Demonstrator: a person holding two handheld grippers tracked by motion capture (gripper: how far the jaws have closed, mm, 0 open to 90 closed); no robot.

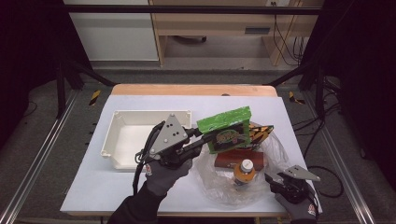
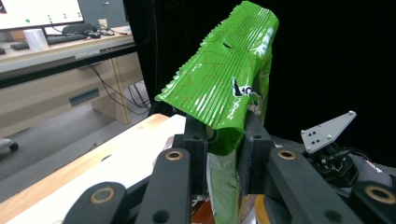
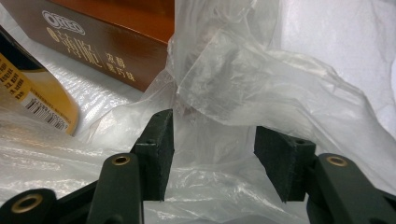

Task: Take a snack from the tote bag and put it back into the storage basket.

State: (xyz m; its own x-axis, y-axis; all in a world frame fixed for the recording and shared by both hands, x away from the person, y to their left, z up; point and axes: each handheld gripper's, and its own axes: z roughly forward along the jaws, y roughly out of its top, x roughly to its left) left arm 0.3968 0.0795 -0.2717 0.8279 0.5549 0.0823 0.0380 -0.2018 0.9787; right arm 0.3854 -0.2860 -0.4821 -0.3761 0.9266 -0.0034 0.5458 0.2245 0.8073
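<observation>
Your left gripper (image 1: 205,136) has its fingers (image 2: 194,140) clamped on the green snack bag (image 1: 225,127), which hangs in the air above the clear plastic bag (image 1: 275,151) and just beside the white tray (image 1: 122,122). In the left gripper view the fingers pinch the bag below its crimped top seam, and the foil above them folds over and leans to one side.

That bag looks light and puffy, with thin, glossy foil, so it will likely be slippery and will crumple rather than resist. Judging by how it flops, a hold near the flat crimped seam or on a folded edge should serve you better than one across the air-filled belly, where the fingers may slide or crush what is inside. Move it gently; a quick swing could let it pivot in the grip.

Your right gripper (image 1: 280,179) sits low at the near edge of the surface (image 1: 93,191). Its fingers (image 3: 159,154) stand apart with a fold of the plastic bag rising between them, and they do not press on it. That film is soft and limp and will bunch up wherever you pinch it.

Inside the plastic bag lie a brown biscuit box (image 1: 238,157), a small bottle (image 1: 244,171) with an orange label, and a yellow and black packet (image 1: 259,133).
</observation>
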